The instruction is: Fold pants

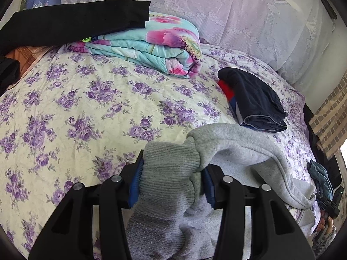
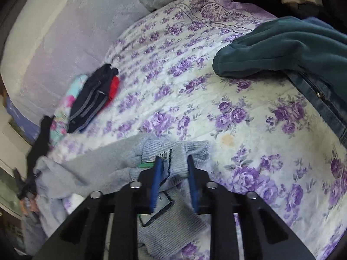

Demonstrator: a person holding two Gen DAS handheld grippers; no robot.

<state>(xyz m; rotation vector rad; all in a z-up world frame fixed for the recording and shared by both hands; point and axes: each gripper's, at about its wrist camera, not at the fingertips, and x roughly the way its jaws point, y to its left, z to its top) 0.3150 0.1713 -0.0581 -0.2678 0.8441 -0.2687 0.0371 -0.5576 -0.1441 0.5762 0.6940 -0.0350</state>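
Observation:
Grey sweatpants (image 1: 243, 149) lie across the near edge of a bed with a purple-flowered cover (image 1: 86, 108). In the left wrist view my left gripper (image 1: 172, 179) is shut on a bunched ribbed cuff (image 1: 169, 169) of the pants, its blue pads pressing both sides. In the right wrist view my right gripper (image 2: 173, 173) is shut on the ribbed grey waistband (image 2: 175, 153), where a sewn-in label shows between the blue pads. The grey pants (image 2: 95, 169) run from there to the left along the bed edge.
A folded flowered quilt (image 1: 151, 43) with black clothing (image 1: 71, 19) on it lies at the back. A folded dark navy and red garment (image 1: 253, 101) rests mid-bed. Teal cloth (image 2: 282, 47) and denim (image 2: 321, 95) lie to the right. A lilac headboard cover (image 1: 216, 4) stands behind.

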